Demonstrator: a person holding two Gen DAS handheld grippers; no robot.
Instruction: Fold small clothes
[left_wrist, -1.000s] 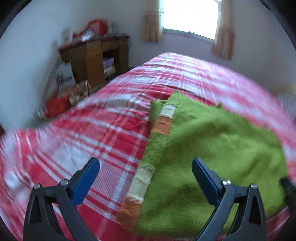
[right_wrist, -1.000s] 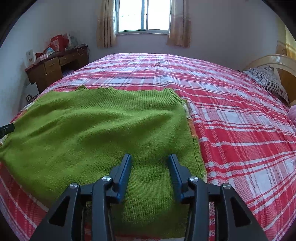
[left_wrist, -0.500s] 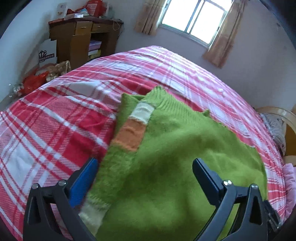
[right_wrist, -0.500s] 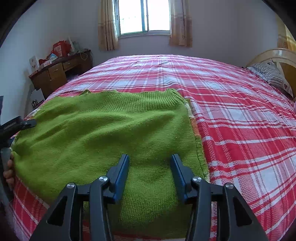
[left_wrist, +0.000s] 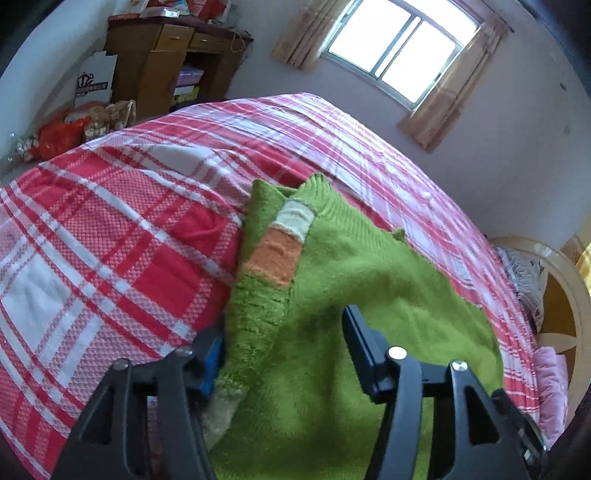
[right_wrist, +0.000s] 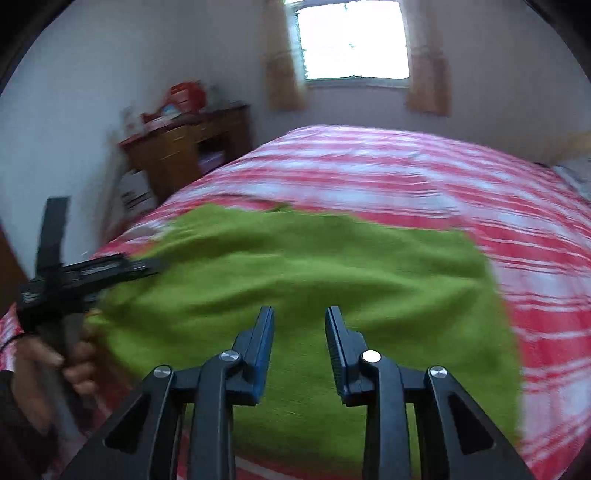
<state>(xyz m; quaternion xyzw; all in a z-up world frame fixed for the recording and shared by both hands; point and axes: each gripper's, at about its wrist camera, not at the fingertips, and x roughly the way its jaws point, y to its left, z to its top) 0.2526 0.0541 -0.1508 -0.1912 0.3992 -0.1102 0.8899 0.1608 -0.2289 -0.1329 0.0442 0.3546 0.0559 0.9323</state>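
Observation:
A green knitted sweater (left_wrist: 369, 295) with an orange and cream striped sleeve (left_wrist: 277, 254) lies on the red plaid bed (left_wrist: 110, 236). My left gripper (left_wrist: 284, 343) is open and straddles the sweater's left edge, the left finger partly hidden under the fabric. In the right wrist view the sweater (right_wrist: 314, 266) spreads across the bed (right_wrist: 517, 229), blurred. My right gripper (right_wrist: 299, 332) is open and empty above the sweater's near part. The left gripper (right_wrist: 74, 273) shows at the sweater's left edge, held by a hand.
A wooden desk (left_wrist: 166, 62) with clutter stands by the wall left of the bed, with bags (left_wrist: 74, 129) on the floor. A window with curtains (left_wrist: 395, 51) is behind the bed. A headboard and pillows (left_wrist: 546, 295) are at right.
My left gripper has dropped onto the sweater's left edge and its jaws have narrowed around the fabric. The right gripper has swung left, blurring its view, and stays open over the sweater.

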